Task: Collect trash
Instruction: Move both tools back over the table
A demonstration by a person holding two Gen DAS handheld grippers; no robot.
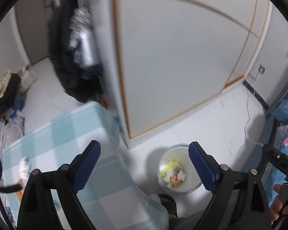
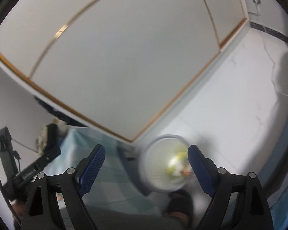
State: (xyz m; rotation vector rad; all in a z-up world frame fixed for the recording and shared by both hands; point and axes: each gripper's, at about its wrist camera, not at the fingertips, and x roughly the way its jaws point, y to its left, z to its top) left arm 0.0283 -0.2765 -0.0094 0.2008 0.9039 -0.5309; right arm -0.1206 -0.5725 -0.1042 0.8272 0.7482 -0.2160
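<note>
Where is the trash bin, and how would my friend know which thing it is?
Find the big white cupboard with thin gold lines. On the pale floor by its bottom corner, beside the table with the blue checked cloth, stands a round white bin. Nothing else there is round, and it holds yellow and orange wrappers.

A round white plastic waste bin (image 1: 179, 170) stands upright on the pale floor, just beside the corner of a table draped in a blue-and-white checked cloth (image 1: 71, 134). Inside lie crumpled yellow, white and orange wrappers (image 1: 172, 174).
</note>
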